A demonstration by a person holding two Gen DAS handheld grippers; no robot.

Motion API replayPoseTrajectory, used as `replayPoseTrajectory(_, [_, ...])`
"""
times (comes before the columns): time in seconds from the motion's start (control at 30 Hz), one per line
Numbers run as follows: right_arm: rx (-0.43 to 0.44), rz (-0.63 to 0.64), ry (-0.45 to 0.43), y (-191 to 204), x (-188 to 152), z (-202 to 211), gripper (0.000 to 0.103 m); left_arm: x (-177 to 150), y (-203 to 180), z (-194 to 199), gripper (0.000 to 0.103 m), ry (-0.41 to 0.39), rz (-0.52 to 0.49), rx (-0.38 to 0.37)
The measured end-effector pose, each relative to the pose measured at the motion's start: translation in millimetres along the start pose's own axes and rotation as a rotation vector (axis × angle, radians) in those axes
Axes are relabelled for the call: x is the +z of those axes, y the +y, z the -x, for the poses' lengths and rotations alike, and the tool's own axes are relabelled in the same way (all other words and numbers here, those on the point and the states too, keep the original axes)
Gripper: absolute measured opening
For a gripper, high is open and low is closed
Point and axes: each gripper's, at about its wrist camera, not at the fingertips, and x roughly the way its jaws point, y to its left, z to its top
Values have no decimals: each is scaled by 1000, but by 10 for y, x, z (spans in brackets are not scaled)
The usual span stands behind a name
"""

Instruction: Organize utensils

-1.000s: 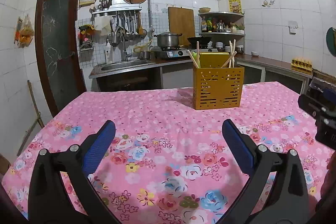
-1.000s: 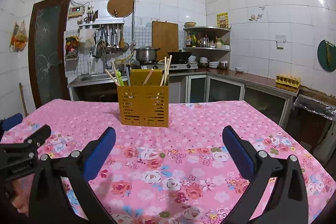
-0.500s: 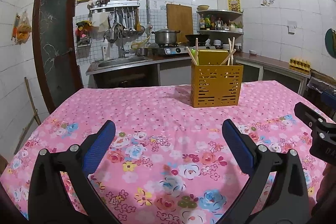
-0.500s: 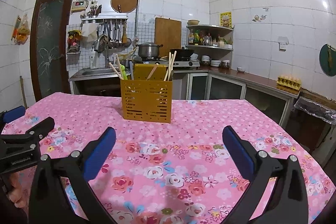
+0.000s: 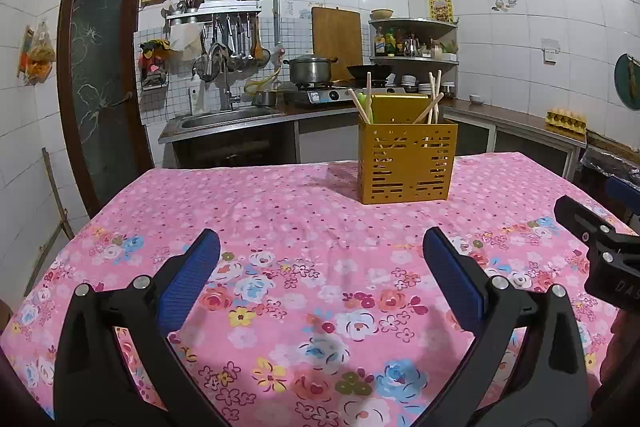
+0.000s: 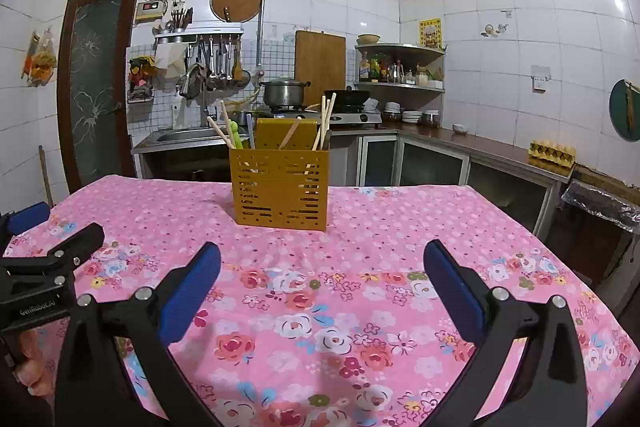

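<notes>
utensil holder (image 5: 407,163) on the table (image 5: 280,211), chopsticks (image 5: 434,95) inside, counter (image 5: 240,123) behind

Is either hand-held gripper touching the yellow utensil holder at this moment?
Apart. Both wrist views show open pink tablecloth between the utensil holder and each hand-held gripper, left and right, both open and empty.

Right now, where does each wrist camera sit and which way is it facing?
Left wrist: rides the open left gripper above the pink floral tablecloth, facing the yellow utensil holder ahead to the right; the right gripper shows at the right edge.
Right wrist: rides the open right gripper, facing the holder slightly to the left; the left gripper shows at the left edge.
Shared: holder, tablecloth, kitchen counter.
</notes>
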Motion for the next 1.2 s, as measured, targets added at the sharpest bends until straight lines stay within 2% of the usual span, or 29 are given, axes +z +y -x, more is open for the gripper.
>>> replayPoseTrajectory(1.2, [-18,-1,-12,16,11,10,99,6,-17,30,98,-17,-17,10])
